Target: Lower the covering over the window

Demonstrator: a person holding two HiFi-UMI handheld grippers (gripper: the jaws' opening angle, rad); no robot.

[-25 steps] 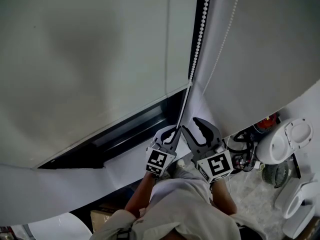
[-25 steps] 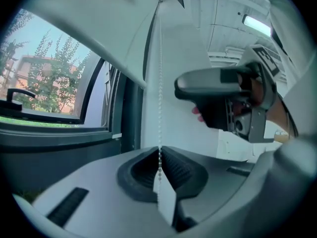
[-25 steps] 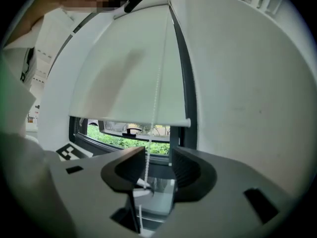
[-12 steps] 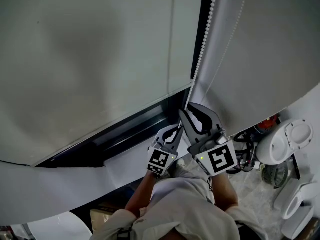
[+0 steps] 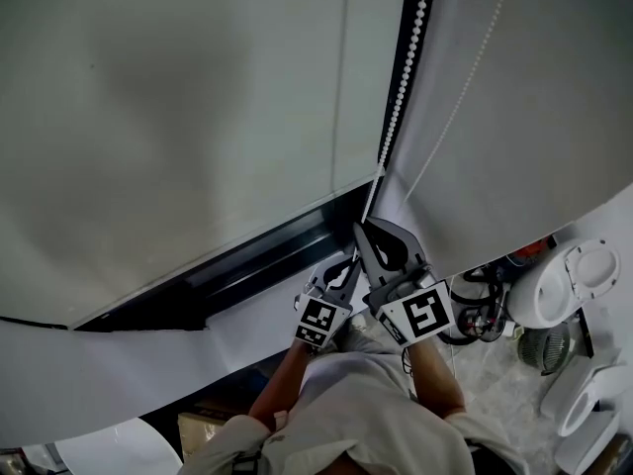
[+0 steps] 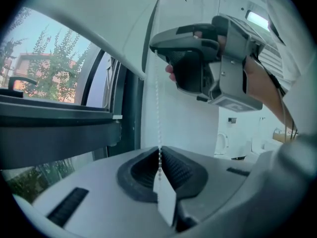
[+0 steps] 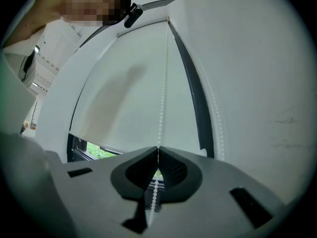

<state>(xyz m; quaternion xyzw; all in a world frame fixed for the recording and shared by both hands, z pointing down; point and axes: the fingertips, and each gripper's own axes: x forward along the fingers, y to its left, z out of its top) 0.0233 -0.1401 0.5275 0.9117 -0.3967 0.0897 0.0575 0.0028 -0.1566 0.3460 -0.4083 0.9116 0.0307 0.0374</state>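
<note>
Both grippers are up at the right edge of the window, one above the other on the same thin white bead chain [image 5: 400, 102]. The right gripper [image 5: 364, 236], grey with a black-and-white marker cube, sits higher. Its jaws have just been closing and are now pressed together with the bead chain pinched between the ribbed pads. From the pinch the beads run straight up in front of the blind and dangle below it. The left gripper [image 5: 346, 265] is just beneath it and slightly to the left. Its jaws are likewise clamped tight on the bead chain, at the spot where a small white tab [image 6: 165, 200] hangs from the beads. In the left gripper view the right gripper shows overhead on that same strand.

The wide pale roller blind [image 5: 178, 117] covers most of the pane, above and to the left of both grippers. Its bottom edge leaves a dark strip of window frame [image 5: 252, 255] uncovered beneath it. Green trees [image 6: 54, 68] and a reddish building show through that gap. A second strand of beads [image 5: 473, 77] hangs against the white wall [image 5: 554, 97] to the right. Down at the lower right, on the floor, stands a white toilet [image 5: 579, 270].
</note>
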